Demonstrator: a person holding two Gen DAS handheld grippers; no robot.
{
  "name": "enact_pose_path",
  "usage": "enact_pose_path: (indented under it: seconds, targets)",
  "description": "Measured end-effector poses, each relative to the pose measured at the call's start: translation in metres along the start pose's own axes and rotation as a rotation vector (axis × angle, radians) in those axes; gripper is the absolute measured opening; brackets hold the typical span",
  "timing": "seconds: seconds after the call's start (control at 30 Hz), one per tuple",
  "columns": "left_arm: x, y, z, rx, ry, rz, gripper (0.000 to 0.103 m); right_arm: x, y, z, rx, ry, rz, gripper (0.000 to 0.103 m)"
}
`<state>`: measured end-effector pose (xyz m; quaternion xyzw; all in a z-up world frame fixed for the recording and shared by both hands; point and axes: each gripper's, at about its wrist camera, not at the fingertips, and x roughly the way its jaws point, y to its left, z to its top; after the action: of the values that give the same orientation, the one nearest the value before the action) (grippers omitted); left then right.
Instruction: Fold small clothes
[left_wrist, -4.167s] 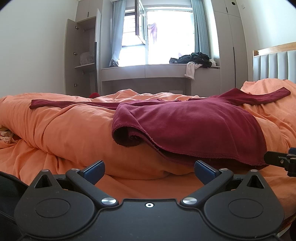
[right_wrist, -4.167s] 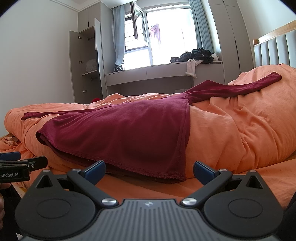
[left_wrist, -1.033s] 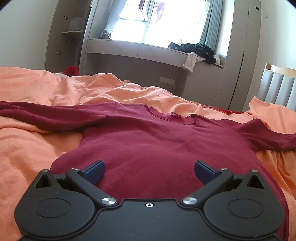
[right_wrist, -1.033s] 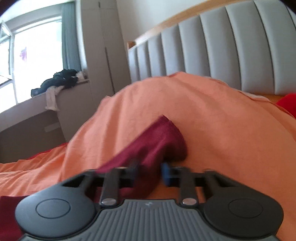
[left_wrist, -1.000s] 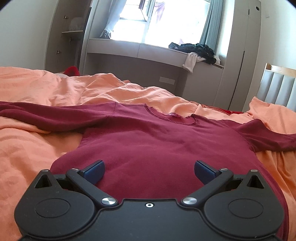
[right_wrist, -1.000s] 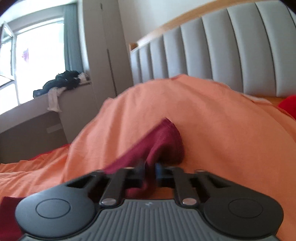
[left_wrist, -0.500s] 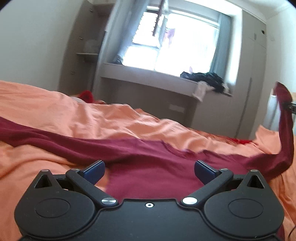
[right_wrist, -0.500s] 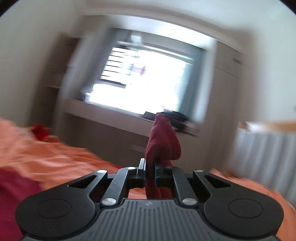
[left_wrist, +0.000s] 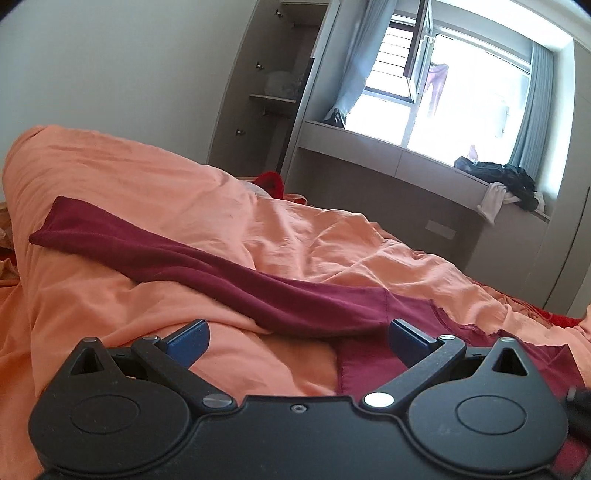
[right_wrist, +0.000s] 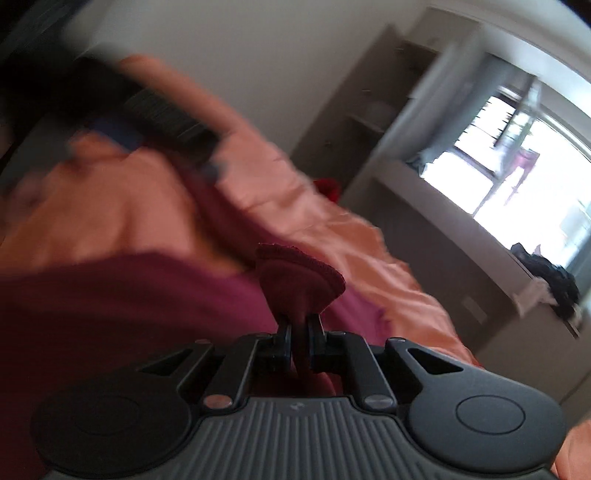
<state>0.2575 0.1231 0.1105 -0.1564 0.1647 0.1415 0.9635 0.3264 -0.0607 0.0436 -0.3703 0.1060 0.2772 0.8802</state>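
Observation:
A dark red long-sleeved shirt (left_wrist: 258, 284) lies on the orange duvet (left_wrist: 147, 184). In the left wrist view its left sleeve runs out to the far left and its neckline (left_wrist: 461, 321) is at the right. My left gripper (left_wrist: 297, 338) is open and empty, low over the sleeve near the shoulder. My right gripper (right_wrist: 300, 336) is shut on the cuff of the other sleeve (right_wrist: 301, 277) and holds it above the shirt's body (right_wrist: 129, 295). The right wrist view is blurred; the left gripper shows there as a dark shape (right_wrist: 147, 110) at the upper left.
An open wardrobe (left_wrist: 273, 92) stands behind the bed. A window seat (left_wrist: 406, 158) under the bright window carries a pile of dark and white clothes (left_wrist: 506, 184). A red item (left_wrist: 271, 182) lies beyond the duvet. The duvet is rumpled into ridges.
My right gripper has carried the sleeve cuff from the headboard side leftwards across and over the shirt's body. My left gripper has turned left towards the other sleeve.

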Motion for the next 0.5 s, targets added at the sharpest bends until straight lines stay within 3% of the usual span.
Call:
enact_pose_path:
  seconds: [0.07, 0.13, 0.23, 0.37, 0.5]
  targets:
    - [0.001, -0.002, 0.0, 0.0, 0.003, -0.021, 0.103, -0.003, -0.004, -0.006, -0.011, 0.003, 0.051, 0.019]
    - [0.001, -0.008, -0.002, 0.004, 0.0, -0.044, 0.103, -0.015, -0.012, -0.013, -0.004, -0.006, 0.073, 0.042]
    - [0.004, -0.021, -0.005, 0.025, 0.014, -0.095, 0.103, -0.032, -0.035, -0.027, 0.05, -0.019, 0.071, 0.067]
    - [0.009, -0.044, -0.01, 0.079, 0.035, -0.157, 0.103, -0.059, -0.072, -0.064, 0.141, 0.021, -0.018, 0.084]
    - [0.013, -0.062, -0.022, 0.142, 0.076, -0.173, 0.103, -0.064, -0.114, -0.107, 0.165, 0.137, -0.2, 0.086]
